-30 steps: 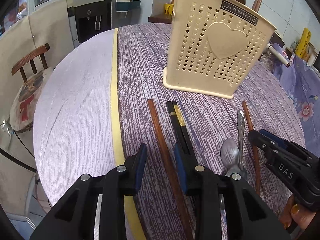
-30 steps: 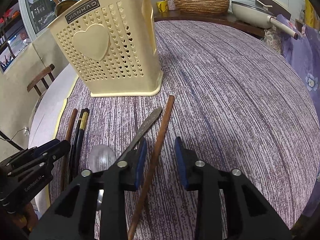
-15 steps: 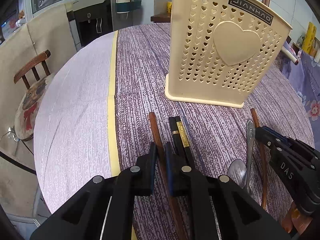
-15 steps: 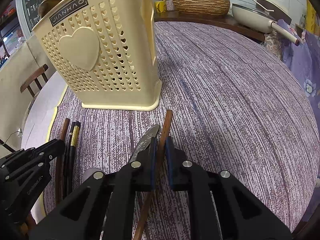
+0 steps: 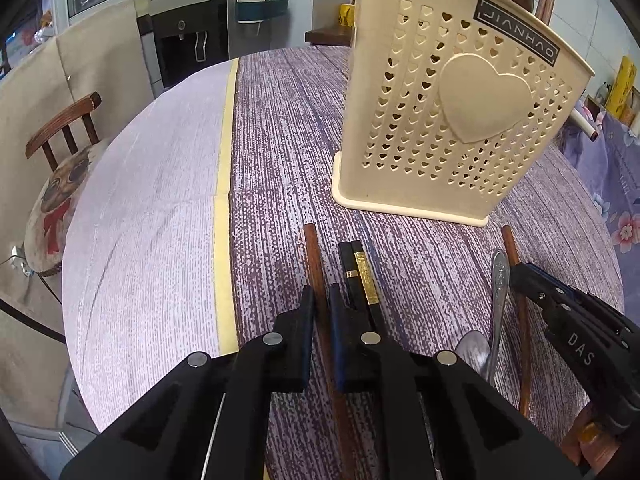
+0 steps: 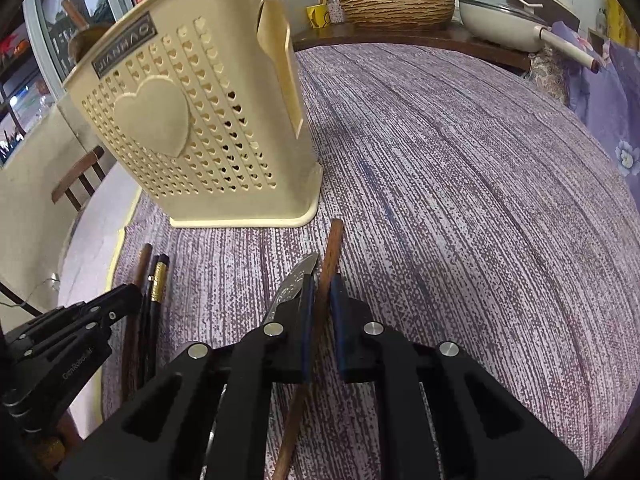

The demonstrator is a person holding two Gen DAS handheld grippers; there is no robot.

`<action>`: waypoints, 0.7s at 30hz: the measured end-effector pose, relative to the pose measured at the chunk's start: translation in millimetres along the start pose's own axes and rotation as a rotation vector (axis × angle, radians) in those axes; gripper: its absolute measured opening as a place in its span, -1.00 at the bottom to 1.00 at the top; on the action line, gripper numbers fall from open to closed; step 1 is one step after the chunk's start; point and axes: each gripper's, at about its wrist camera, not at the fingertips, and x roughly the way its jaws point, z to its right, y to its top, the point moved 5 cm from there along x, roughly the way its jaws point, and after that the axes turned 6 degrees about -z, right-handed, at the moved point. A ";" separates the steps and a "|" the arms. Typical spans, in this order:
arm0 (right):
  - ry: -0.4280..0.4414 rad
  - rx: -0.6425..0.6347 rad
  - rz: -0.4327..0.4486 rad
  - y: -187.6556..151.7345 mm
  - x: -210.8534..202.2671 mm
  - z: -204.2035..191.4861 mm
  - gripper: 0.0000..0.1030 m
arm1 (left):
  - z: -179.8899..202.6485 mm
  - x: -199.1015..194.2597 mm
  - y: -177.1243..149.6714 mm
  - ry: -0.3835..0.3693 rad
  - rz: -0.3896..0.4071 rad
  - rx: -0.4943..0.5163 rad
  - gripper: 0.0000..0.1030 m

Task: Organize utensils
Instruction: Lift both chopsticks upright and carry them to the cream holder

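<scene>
**Both grippers clamped on brown chopsticks**

Left gripper [image 5: 321, 300]: jaws just drawn in, now pinched on the left brown chopstick [image 5: 311, 248], flat on the purple tablecloth [image 5: 280, 128]. Just beside it to the right, a black pair of chopsticks [image 5: 357, 268] with gold bands. Further right, a metal spoon [image 5: 498, 296], handle toward the cream utensil holder [image 5: 452, 120] standing upright behind. Right gripper [image 6: 322, 292]: jaws likewise just closed, gripping the right brown chopstick [image 6: 333, 244] beside the spoon handle.
</scene>
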 end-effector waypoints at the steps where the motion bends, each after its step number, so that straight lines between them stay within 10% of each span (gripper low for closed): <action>1: 0.011 0.006 0.007 0.6 -1.9 1.4 -0.81 | -1.3 -0.1 1.6 -0.007 0.002 -0.004 -0.84; 21: 0.300 -0.011 0.265 25.1 -121.4 11.1 -0.85 | -16.1 -111.0 25.2 -0.180 0.292 -0.050 -0.86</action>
